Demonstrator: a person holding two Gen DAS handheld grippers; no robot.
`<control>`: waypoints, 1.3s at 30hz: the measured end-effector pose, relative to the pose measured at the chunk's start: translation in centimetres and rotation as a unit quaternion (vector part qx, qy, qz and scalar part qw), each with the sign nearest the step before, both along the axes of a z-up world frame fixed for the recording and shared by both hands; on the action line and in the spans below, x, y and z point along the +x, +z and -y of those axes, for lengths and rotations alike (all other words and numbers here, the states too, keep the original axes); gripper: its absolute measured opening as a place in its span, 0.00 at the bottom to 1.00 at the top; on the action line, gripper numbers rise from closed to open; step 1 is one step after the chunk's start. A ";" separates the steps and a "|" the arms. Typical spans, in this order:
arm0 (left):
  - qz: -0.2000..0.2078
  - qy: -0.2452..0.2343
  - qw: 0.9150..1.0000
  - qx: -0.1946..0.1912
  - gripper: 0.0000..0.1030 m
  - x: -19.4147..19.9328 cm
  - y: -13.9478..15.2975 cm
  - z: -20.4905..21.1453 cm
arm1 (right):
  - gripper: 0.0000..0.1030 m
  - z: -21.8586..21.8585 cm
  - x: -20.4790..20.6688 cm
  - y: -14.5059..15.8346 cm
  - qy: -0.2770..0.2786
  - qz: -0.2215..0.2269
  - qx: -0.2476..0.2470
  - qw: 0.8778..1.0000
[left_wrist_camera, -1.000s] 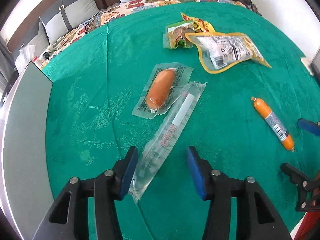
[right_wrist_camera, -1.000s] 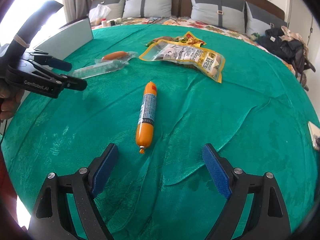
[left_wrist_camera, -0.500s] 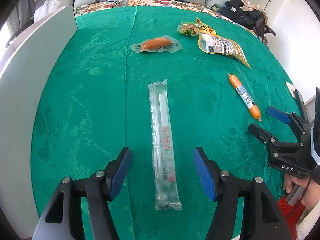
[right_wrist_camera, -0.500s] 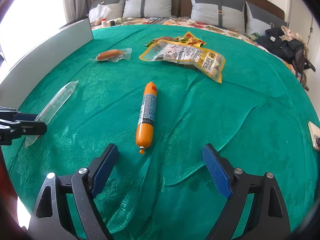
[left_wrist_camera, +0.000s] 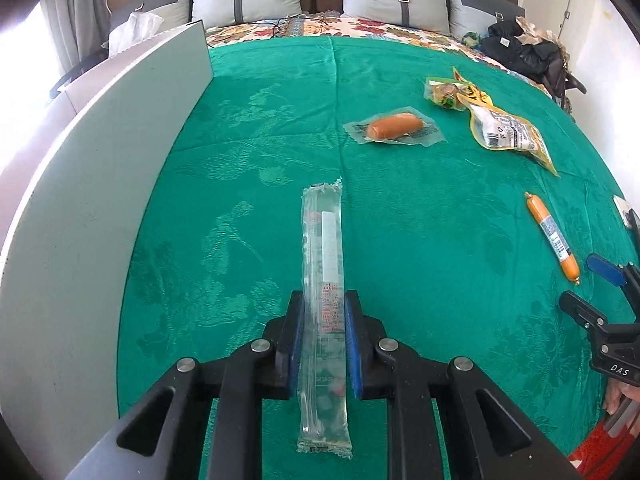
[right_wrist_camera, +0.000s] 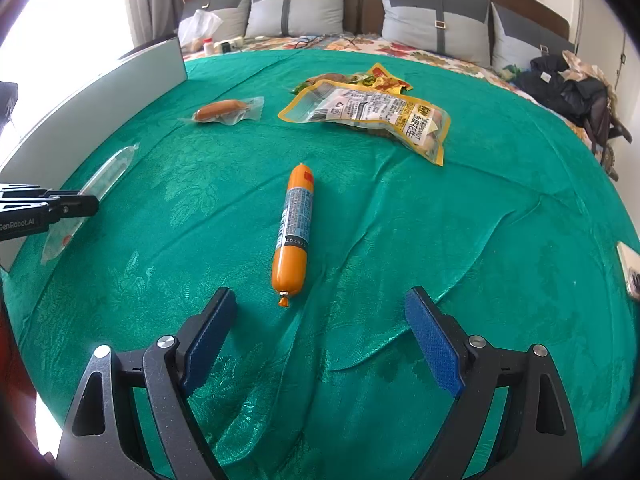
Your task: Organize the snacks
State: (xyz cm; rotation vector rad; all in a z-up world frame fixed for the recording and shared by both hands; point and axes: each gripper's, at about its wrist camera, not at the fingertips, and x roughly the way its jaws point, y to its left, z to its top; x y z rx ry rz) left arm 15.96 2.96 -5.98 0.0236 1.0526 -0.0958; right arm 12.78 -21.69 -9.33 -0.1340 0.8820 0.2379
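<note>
A long clear snack packet [left_wrist_camera: 324,248] lies lengthwise on the green cloth [left_wrist_camera: 248,152]. My left gripper [left_wrist_camera: 322,300] is closing on its near half, and both blue pads press its sides. The right wrist view shows the same packet [right_wrist_camera: 108,168] at the far left in the left gripper [right_wrist_camera: 80,204]. My right gripper [right_wrist_camera: 320,294] stands wide open with nothing in it, just short of the tip of an orange sausage stick [right_wrist_camera: 294,224]. The left wrist view has that stick [left_wrist_camera: 554,236] beside the right gripper [left_wrist_camera: 582,280].
A vacuum-packed sausage [left_wrist_camera: 394,127], a yellow peanut bag [left_wrist_camera: 508,134] and a small green-yellow packet [left_wrist_camera: 448,92] lie further back. A tall grey board [left_wrist_camera: 100,200] runs along the cloth's left side. A phone [right_wrist_camera: 630,272] sits at the right edge, with pillows and dark clothes beyond.
The left gripper drew the clear packet away from the vacuum-packed sausage, opened over it, and now has shut on its near half. The right gripper and the orange stick have not moved.
</note>
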 end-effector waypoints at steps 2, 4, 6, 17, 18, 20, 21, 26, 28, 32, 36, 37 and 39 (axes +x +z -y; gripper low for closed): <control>0.010 -0.008 1.000 -0.013 0.23 0.0 -0.6 -1.1 | 0.87 0.0 0.0 0.0 0.000 0.000 0.000 1.000; 0.025 -0.020 0.999 -0.007 0.44 -0.3 -0.8 -1.4 | 0.87 0.0 0.0 0.0 0.000 0.000 0.000 1.000; 0.012 -0.018 1.000 0.015 0.87 -0.1 -1.5 -1.4 | 0.87 0.0 0.0 0.0 0.000 0.000 0.000 1.000; 0.049 0.012 0.999 0.011 1.00 -0.2 -2.3 -2.4 | 0.87 0.0 0.0 0.0 0.000 0.000 0.001 1.000; 0.050 0.013 0.999 0.011 1.00 -0.2 -2.3 -2.3 | 0.87 0.0 0.0 -0.1 0.000 0.000 0.001 1.000; 0.051 0.013 0.999 0.011 1.00 -0.2 -2.3 -2.3 | 0.87 0.0 0.0 0.0 0.000 0.000 0.001 1.000; 0.051 0.014 0.999 0.011 1.00 -0.2 -2.3 -2.3 | 0.87 0.0 0.0 -0.1 0.000 0.000 0.001 1.000; 0.051 0.014 0.999 0.011 1.00 -0.3 -2.3 -2.3 | 0.87 0.0 0.0 0.0 0.000 0.000 0.001 1.000; 0.051 0.014 0.999 0.011 1.00 -0.3 -2.3 -2.3 | 0.87 0.0 0.0 0.0 0.000 0.000 0.001 1.000; 0.051 0.014 0.999 0.011 1.00 -0.3 -2.4 -2.3 | 0.87 0.0 0.0 -0.1 0.000 0.000 0.001 1.000; 0.051 0.014 0.999 0.011 1.00 -0.3 -2.4 -2.3 | 0.87 0.0 -0.1 -0.1 0.000 0.000 0.001 1.000; 0.051 0.014 0.999 0.011 1.00 -0.3 -2.4 -2.3 | 0.87 0.0 -0.1 -0.1 0.000 0.000 0.001 1.000; 0.051 0.014 0.999 0.011 1.00 -0.3 -2.4 -2.3 | 0.87 0.0 -0.1 -0.1 0.000 0.000 0.001 1.000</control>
